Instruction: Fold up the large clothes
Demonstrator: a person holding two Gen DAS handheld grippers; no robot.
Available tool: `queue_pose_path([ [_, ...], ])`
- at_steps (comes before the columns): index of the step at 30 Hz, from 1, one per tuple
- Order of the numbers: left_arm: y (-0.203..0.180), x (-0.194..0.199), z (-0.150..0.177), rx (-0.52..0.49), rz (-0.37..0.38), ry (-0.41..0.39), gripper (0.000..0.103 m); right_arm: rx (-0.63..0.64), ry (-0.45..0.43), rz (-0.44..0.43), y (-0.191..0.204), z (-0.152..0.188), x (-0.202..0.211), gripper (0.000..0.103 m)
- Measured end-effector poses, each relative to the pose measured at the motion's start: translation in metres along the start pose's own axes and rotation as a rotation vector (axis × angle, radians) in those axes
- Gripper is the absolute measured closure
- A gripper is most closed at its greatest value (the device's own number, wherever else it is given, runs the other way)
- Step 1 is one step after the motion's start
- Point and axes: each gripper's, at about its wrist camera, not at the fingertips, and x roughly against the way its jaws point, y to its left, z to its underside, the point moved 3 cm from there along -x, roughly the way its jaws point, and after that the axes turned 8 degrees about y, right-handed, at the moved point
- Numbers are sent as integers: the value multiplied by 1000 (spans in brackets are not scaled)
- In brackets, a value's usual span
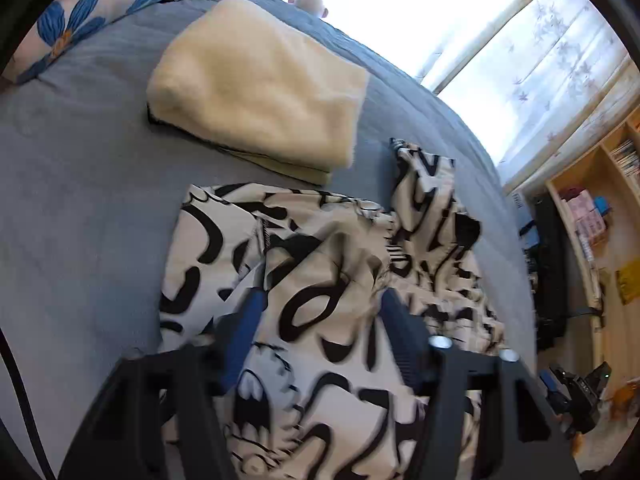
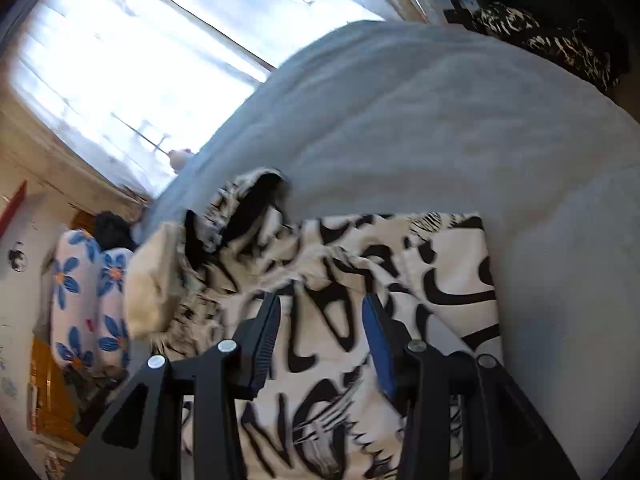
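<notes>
A large white garment with black graffiti print [image 1: 320, 280] lies partly folded on the grey-blue bed [image 1: 80, 200]. In the left wrist view my left gripper [image 1: 322, 296] is open, its fingers spread just above the cloth, with a sleeve to the right. In the right wrist view the same garment [image 2: 360, 272] lies below my right gripper [image 2: 322, 300], which is open with the fingers wide apart over the printed fabric. The garment's hood [image 2: 256, 200] lies bunched at the far left. Neither gripper holds cloth.
A folded cream fleece [image 1: 260, 92] lies on the bed beyond the garment. A blue-flowered pillow [image 1: 100, 4] sits at the head of the bed. A window with sheer curtains [image 1: 520, 40] and wooden shelves [image 1: 600, 208] stand past the bed edge. Dark patterned clothes [image 2: 540, 36] lie at the far corner.
</notes>
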Motion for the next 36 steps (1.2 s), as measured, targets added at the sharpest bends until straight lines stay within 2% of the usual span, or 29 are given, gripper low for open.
queue_pose_path([
  [3,5,-14,-8,-22,-36,25,41,9,34,60,-12,0,-19,60],
  [5,8,-29,-14,-60,-91,51,41,25,51,92,-16,-3,-31,60],
  [14,5,-90,-30,-240,-228,177,41,254,158,269,-2,-21,-101,60],
  [20,-1,-118,-42,-297,-217,199,41,334,226,276,-4,-25,-133,60],
  [21,-2,-121,-42,-303,-212,196,43,334,222,273,-5,-25,-135,62],
  [22,-3,-122,-41,-306,-209,190,52,340,211,271,-5,-23,-134,65],
  [23,-6,-123,-40,-317,-189,180,66,350,203,278,-4,-21,-133,80],
  [24,-9,-122,-38,-331,-182,167,70,357,192,303,-4,-19,-131,94],
  [26,-16,-116,-33,-356,-225,112,85,375,162,327,-1,-14,-124,99],
  [29,-27,-99,-24,-385,-238,45,92,393,76,349,7,-7,-103,100],
  [32,-38,-78,-20,-408,-232,-25,93,376,-16,328,13,-6,-77,100],
  [36,-51,-56,-30,-419,-242,-94,94,356,-121,317,24,-18,-51,100],
])
